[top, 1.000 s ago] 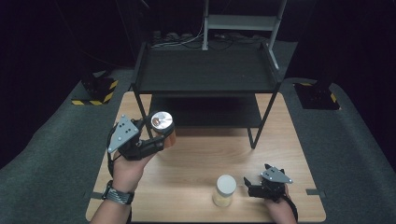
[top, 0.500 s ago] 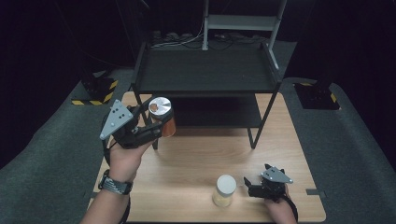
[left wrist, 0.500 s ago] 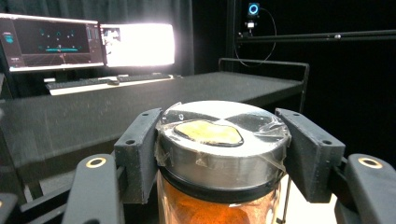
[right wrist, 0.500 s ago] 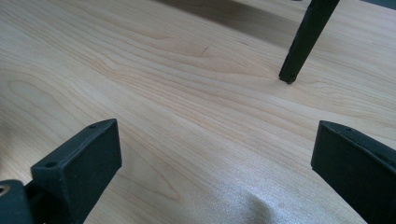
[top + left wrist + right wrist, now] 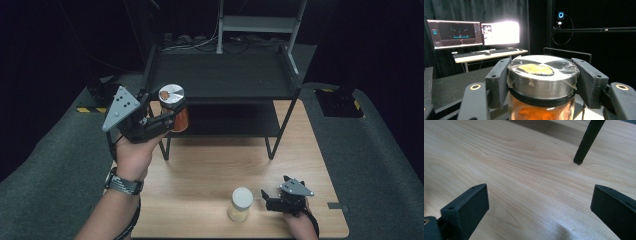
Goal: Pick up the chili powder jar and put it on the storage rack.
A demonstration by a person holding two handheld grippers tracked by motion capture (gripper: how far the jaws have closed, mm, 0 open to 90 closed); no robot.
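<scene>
Two jars were on show. One was a glass jar of orange powder with a shiny metal lid (image 5: 174, 106), and the left hand-held gripper (image 5: 167, 116) was clamped on it, a black jaw pressed on each side just under the lid (image 5: 543, 75). It was held upright in the air, off the light wooden bench (image 5: 210, 165), right beside the front left corner of the black metal two-level shelf (image 5: 220, 75). The top level lay just past the jar and about level with it, so the jar looked ready to go forward onto it, and the left hand was the one close enough. The other jar, a small one of pale yellow stuff with a white lid (image 5: 240, 204), stood near the front of the bench. The right hand-held gripper (image 5: 270, 199) rested low just to its right, jaws spread wide over bare wood and holding nothing.
</scene>
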